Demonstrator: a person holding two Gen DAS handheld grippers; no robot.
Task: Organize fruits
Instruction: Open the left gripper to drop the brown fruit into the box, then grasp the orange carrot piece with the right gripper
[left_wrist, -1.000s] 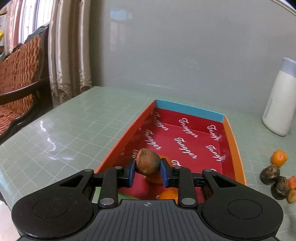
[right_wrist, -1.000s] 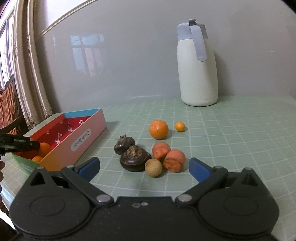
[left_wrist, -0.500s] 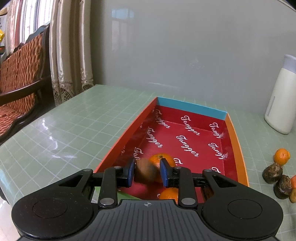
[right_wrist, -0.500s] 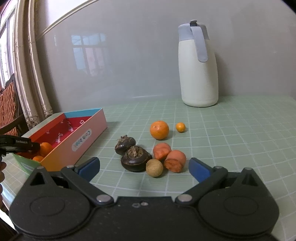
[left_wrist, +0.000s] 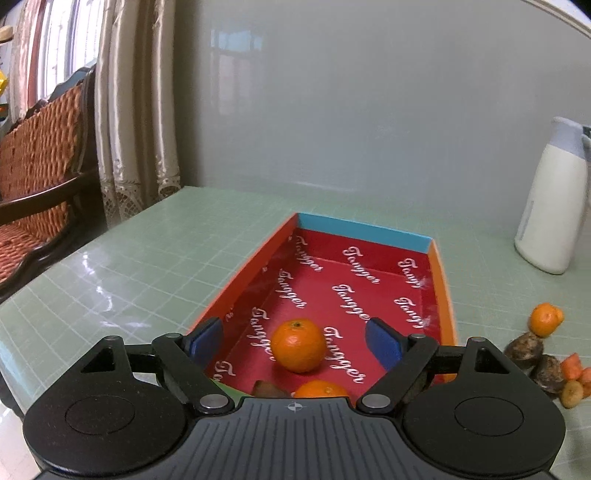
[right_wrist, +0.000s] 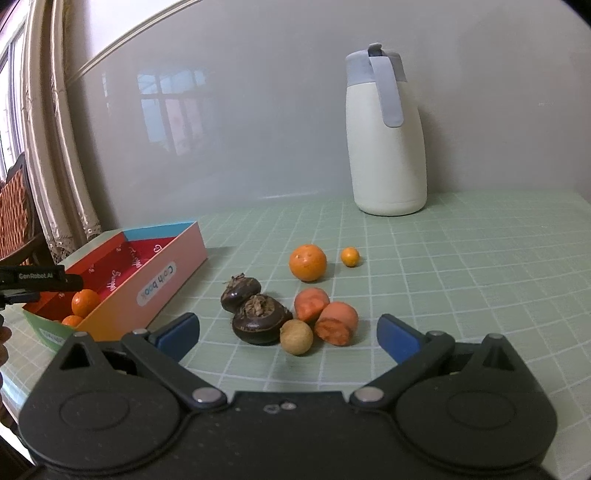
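Hovering over the box (left_wrist: 439, 273), my left gripper (left_wrist: 295, 341) has wide, empty jaws; two oranges (left_wrist: 297, 345) lie below them. My right gripper (right_wrist: 288, 332), jaws wide too, should close slowly on the longan (right_wrist: 296, 336) just ahead, beside the chestnut (right_wrist: 260, 319).

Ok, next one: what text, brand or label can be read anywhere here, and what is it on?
"Tangger": repeated across the red lining of the box.
"Cash book": upside down on the box's pink outer side.
"GenRobot.AI": on the left claw.
Green end label of the box: too small to read.
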